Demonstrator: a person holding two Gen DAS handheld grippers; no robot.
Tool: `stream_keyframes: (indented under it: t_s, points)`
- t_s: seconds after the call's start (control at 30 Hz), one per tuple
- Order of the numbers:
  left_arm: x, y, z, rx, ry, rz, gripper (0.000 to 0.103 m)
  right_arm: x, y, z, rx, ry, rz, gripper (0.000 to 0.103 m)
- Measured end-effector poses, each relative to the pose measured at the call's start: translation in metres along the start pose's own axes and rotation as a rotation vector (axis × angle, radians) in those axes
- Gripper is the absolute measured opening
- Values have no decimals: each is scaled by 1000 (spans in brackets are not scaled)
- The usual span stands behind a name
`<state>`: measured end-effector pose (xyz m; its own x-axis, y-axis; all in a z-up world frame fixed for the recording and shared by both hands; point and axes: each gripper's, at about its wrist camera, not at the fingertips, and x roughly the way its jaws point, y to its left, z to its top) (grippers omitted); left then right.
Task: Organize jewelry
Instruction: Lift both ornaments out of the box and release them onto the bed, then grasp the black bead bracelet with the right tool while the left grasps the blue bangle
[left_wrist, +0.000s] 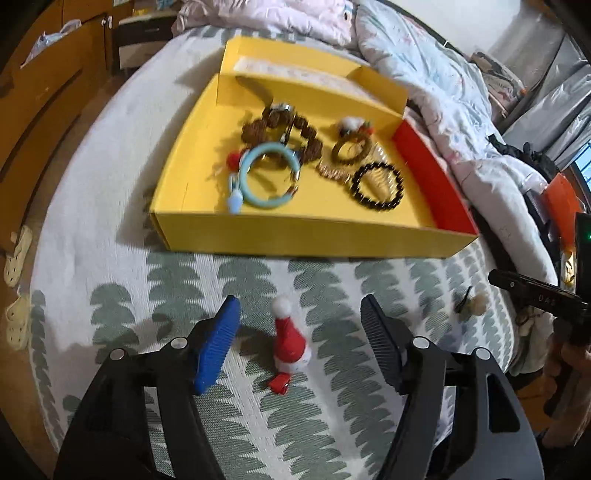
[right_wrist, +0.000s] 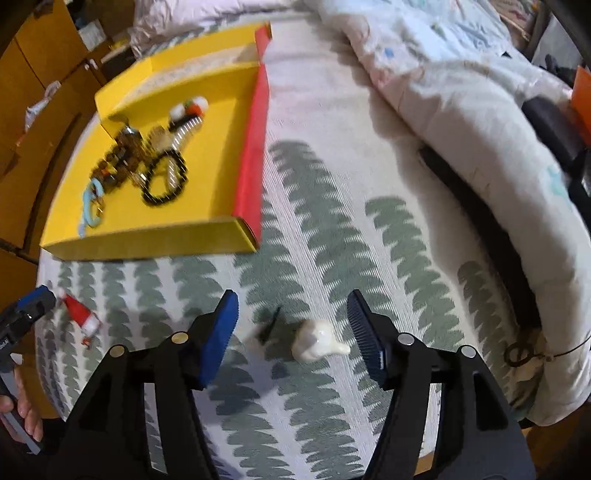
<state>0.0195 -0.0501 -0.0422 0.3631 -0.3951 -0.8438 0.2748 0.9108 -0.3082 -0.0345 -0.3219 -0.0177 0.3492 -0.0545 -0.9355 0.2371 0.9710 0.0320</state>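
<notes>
A yellow box (left_wrist: 295, 236) with a red side lies on the bed and holds several bracelets, among them a light blue bangle (left_wrist: 267, 175) and a black bead bracelet (left_wrist: 377, 186). My left gripper (left_wrist: 299, 332) is open, its fingers either side of a red Santa-hat hair clip (left_wrist: 290, 341) on the sheet. My right gripper (right_wrist: 291, 328) is open around a cream furry hair clip (right_wrist: 317, 341) with a black clip end (right_wrist: 269, 325). The box (right_wrist: 147, 243) and the Santa-hat clip (right_wrist: 79, 314) also show in the right wrist view.
The bed has a white sheet with grey-green leaf print (left_wrist: 229, 280). A crumpled duvet (right_wrist: 461, 110) lies along the right side. Wooden cabinets (left_wrist: 40, 92) stand to the left. The cream clip (left_wrist: 474, 301) lies right of my left gripper.
</notes>
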Motion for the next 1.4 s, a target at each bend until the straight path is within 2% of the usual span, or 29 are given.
stream_keyframes:
  t_s: [0.17,0.23,0.3,0.4,0.47,0.57,0.8,0.9,1.07,1.23,1.3,1.4]
  points:
    - [-18,-6,21,18,-83,-7,67,-16,17,11,-5,-92,85,64]
    - [-21,-4,34,7,-110,-28,70,-17,30,18,-11,-142,160,64]
    - [-18,-3,46,-7,-112,-30,71,-12,46,27,-12,-132,168,64]
    - [-11,-1,64,-14,-120,-54,71,-2,67,38,-39,-146,241,64]
    - [2,0,74,-6,-110,-31,71,10,77,45,-55,-119,216,64]
    - [27,6,83,0,-62,-5,71,29,87,57,-73,-109,229,64]
    - [75,26,94,-12,40,31,71,62,82,90,-36,-59,264,64]
    - [82,26,96,8,38,75,71,72,80,100,-13,-40,292,64]
    - [84,27,100,9,31,96,71,83,84,107,-1,-27,314,63]
    - [85,32,103,0,32,87,71,90,86,107,-1,-13,302,41]
    - [84,33,104,-7,33,80,67,93,87,106,-6,-8,287,36]
    - [82,34,105,-18,36,59,61,95,86,105,-5,-3,285,35]
